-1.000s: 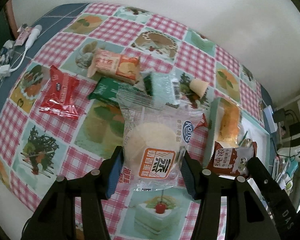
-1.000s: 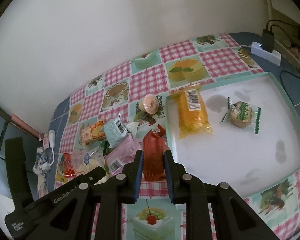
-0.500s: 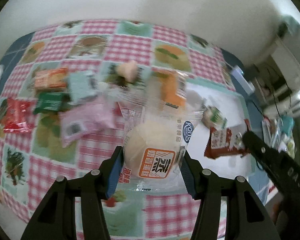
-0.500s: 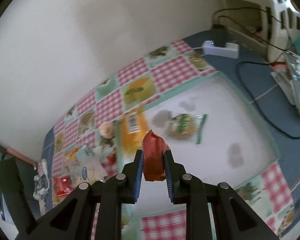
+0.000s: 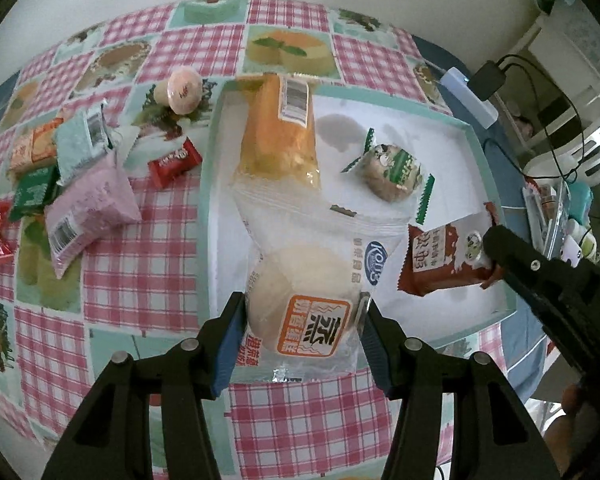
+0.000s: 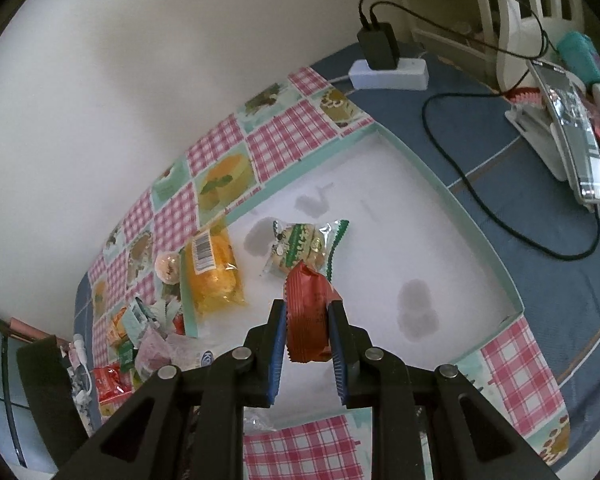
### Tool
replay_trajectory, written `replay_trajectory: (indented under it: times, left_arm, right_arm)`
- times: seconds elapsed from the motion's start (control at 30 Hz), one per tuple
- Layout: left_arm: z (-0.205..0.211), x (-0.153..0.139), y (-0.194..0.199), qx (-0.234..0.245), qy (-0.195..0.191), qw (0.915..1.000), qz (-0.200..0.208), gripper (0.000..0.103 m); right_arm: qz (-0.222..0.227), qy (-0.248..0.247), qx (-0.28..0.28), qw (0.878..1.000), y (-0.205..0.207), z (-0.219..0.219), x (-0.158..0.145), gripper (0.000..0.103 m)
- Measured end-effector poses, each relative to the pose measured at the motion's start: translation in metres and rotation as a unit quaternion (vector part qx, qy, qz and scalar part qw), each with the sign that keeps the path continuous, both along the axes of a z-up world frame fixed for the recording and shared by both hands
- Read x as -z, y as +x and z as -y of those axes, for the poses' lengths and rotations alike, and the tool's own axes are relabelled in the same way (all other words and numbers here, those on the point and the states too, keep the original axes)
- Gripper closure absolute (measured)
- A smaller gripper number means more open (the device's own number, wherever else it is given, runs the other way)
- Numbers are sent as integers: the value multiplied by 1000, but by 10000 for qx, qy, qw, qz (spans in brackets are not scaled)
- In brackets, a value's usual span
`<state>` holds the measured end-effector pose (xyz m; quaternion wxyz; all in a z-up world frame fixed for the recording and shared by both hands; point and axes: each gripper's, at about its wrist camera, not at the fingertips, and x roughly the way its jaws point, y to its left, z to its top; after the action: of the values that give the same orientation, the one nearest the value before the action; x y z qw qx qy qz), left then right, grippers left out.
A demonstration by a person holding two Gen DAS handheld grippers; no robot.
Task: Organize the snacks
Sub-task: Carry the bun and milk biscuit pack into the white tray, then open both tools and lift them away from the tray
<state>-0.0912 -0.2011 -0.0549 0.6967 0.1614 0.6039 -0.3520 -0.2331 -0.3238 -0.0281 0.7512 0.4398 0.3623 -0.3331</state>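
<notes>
My left gripper is shut on a clear packet with a pale round bun, held above the near left part of the white tray with its mint rim. My right gripper is shut on a red-brown snack packet over the tray's middle; from the left wrist this packet hangs at the right. An orange cake packet and a green-striped cookie packet lie in the tray.
Loose snacks lie on the checked cloth left of the tray: a pink packet, a small red candy, a round jelly cup, and teal, green and orange packets. A power strip, cables and a phone stand sit beyond the tray.
Both grippers have swung right, from over the snack pile to over the tray, each still holding its packet. Both views have rolled.
</notes>
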Motion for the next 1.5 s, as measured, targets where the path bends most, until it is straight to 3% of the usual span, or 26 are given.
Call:
replay_trajectory:
  times: [0.17,0.3,0.6,0.67,1.0,1.13,1.2,1.27,1.5]
  left_arm:
    - [0,5,0,7,25,10000,-80,46]
    - [1,0,2,19,-100,9999,-13,31]
    - [-2,-4,8,-88,-126,9999,-19,30]
    - [-6,-7,11,-134,-156,9998,-7,25]
    - [-26,-10,36,-676,-36,9976,135,21]
    - [-42,-7,54,-1022,146,9943,268,9]
    - [-51,-5,64,-1200,207,9921,294,8]
    - [-59,-3,73,-1357,292,9898,311,8]
    - [-84,9,95,-1794,633,9814,266,5]
  right_arm:
    - [-80,238,63,9997,-2,4,14,80]
    - [-35,288,135,9995,-6,7,16,80]
    - [-169,247,460,9985,-21,16,17,79]
    - [-211,222,554,9980,-26,19,17,79]
    - [-609,99,679,9958,-30,21,20,78]
    - [-844,9,533,9950,-21,17,22,78]
    - [-985,-85,409,9943,-14,13,23,70]
    - [-1164,-215,212,9927,-4,7,23,55]
    - [-1658,-528,-229,9845,20,-10,28,33]
